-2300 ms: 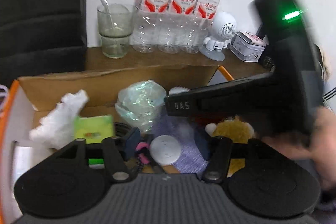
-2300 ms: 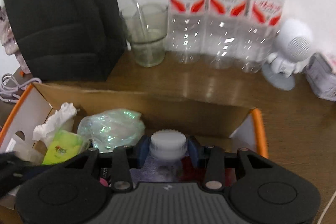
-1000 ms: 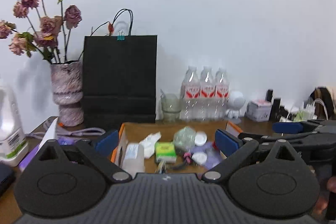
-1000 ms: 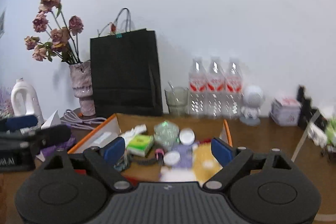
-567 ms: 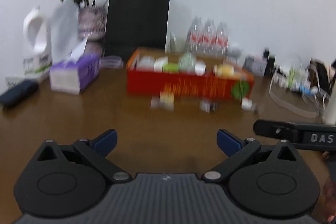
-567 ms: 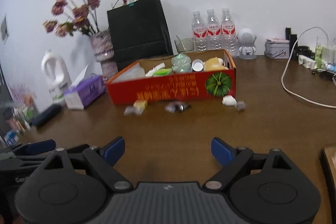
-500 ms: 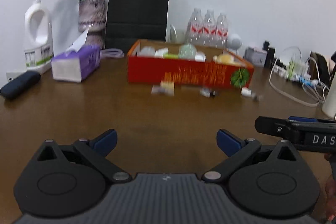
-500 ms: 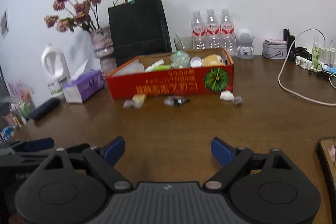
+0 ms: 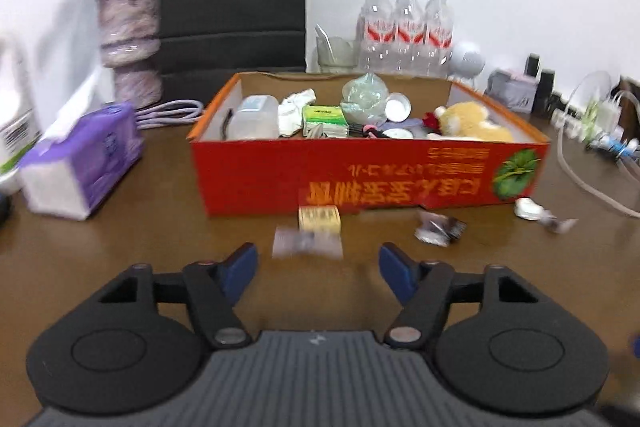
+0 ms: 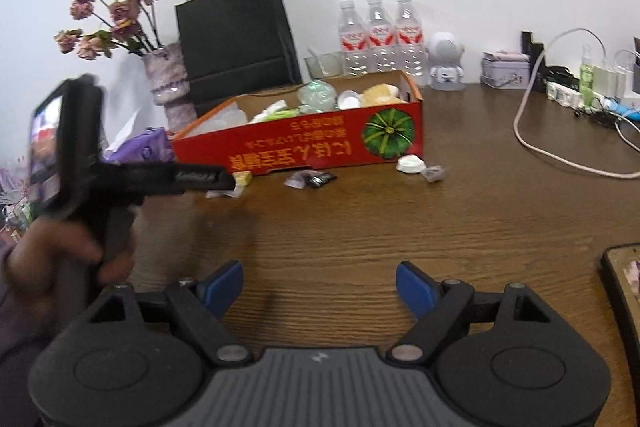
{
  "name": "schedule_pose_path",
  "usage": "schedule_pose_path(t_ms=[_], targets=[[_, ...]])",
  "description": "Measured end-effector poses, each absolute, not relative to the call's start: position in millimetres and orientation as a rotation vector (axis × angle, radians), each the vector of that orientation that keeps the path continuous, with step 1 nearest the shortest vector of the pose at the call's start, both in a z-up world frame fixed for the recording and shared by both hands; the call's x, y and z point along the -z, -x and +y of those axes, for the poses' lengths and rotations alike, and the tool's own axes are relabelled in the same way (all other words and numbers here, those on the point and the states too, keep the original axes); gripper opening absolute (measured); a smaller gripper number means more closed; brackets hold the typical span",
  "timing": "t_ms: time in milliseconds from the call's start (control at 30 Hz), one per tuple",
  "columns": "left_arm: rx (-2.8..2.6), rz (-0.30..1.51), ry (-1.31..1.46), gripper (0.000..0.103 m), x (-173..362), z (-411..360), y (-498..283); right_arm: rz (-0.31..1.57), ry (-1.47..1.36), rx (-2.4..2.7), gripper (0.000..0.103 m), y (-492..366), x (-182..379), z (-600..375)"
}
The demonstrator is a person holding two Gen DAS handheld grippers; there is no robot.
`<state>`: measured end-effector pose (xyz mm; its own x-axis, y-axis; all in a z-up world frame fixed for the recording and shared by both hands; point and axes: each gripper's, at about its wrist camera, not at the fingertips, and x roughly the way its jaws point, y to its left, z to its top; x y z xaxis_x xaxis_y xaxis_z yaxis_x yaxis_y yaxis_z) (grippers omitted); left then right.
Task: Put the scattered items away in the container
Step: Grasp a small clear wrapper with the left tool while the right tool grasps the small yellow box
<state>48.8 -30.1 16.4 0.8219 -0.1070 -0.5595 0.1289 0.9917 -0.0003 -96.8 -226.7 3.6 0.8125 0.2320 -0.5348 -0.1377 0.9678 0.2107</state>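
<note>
Left wrist view: red box (image 9: pixel 372 179) holds plush toy (image 9: pixel 468 123), tissues, bottle; both jaws wide open, empty.

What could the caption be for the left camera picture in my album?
Open left gripper heads for a blurry small wrapper lying in front of the red cardboard box full of tidied things.

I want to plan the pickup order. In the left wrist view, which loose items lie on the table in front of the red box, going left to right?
Blurred pale packet → small yellow box → dark crinkled wrapper → white wrapped sweet.
</note>
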Motion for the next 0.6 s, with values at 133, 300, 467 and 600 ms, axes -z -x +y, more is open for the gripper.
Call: schedule_pose_path(t_ms=[133, 300, 467, 600], targets=[[0.122, 0.607, -0.031, 0.058, -8.2, -23.3, -68.8, 0.579, -0.156, -0.194, 0.083, 90.7, -6.0, -230.7], [0.136, 0.654, -0.013, 0.035, -0.5, -14.1, -79.3, 0.552, -0.119, -0.232, 0.083, 52.2, -17.1, -219.1], [0.171, 0.638, -0.089, 0.023, 0.8, -19.4, -73.7, 0.533, -0.102, -0.276, 0.078, 1.8, -24.1, -194.4], [0.177, 0.639, -0.081, 0.022, -0.7, -4.0, -66.0, 0.563, -0.072, -0.320, 0.077, -35.7, -23.5, -165.1]])
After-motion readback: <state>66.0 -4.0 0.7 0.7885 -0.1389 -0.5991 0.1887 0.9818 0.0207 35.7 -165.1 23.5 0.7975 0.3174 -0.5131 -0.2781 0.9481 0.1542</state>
